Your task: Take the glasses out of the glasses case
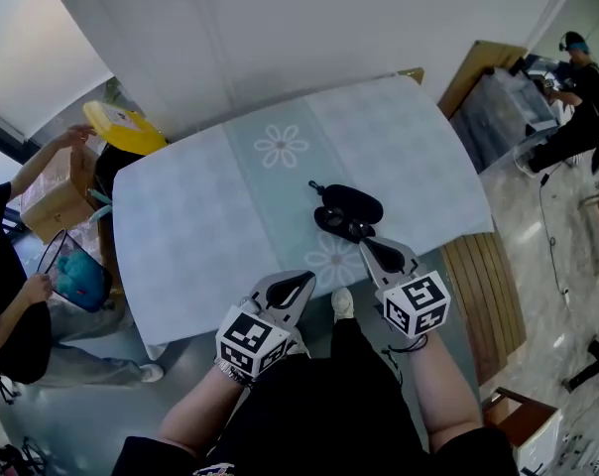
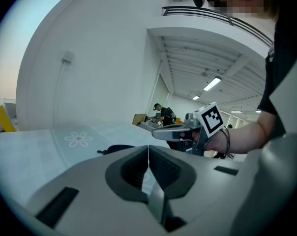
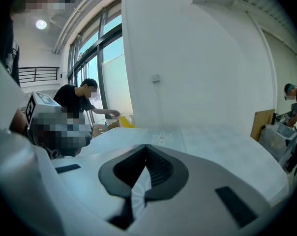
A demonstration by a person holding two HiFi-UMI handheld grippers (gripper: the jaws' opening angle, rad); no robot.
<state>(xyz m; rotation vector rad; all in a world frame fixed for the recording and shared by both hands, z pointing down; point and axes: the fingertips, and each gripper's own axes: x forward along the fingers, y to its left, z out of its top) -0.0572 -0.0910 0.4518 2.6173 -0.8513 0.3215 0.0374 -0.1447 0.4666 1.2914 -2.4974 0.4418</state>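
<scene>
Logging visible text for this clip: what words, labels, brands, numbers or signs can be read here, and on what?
No readable text in any view.
Marker cubes on the left gripper and right gripper: black-and-white square patterns only, no letters or digits.
Glasses case: no label or brand shows.
Cardboard box: any print too small to read.

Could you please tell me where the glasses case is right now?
In the head view, the glasses case lies on the table, just beyond the right gripper.
</scene>
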